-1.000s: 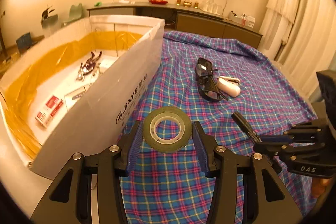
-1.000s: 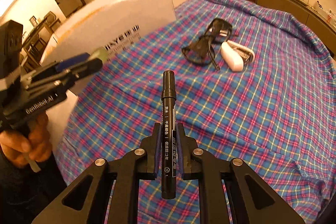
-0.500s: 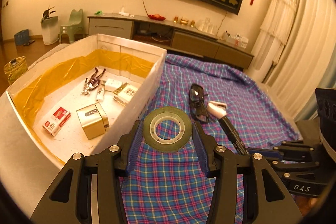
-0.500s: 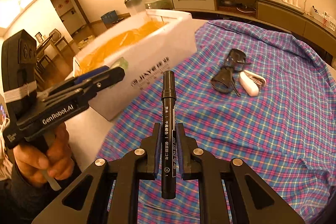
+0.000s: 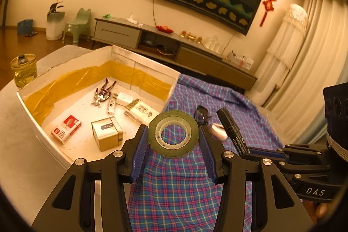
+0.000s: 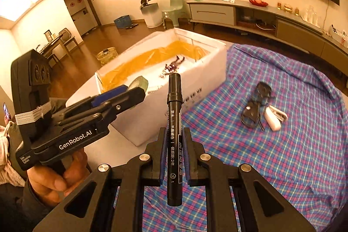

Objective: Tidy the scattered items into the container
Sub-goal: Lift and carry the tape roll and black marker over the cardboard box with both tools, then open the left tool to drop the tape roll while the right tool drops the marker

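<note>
Both grippers have risen: the left gripper (image 5: pixel 174 140) clamps the green tape roll (image 5: pixel 174 134), the right gripper (image 6: pixel 174 156) the black marker (image 6: pixel 174 123), now nearer the white foam box (image 5: pixel 65 158).

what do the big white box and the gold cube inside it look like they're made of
White box: likely foam, going by thick matte white walls; glossy yellow tape lines the inside. Gold cube: probably a metal tin, with a shiny brushed-gold sheen and rounded edges, though coated card is possible.

Black marker (image 6: pixel 174 129) clamped upright — white box (image 6: pixel 165 88) behind.
</note>
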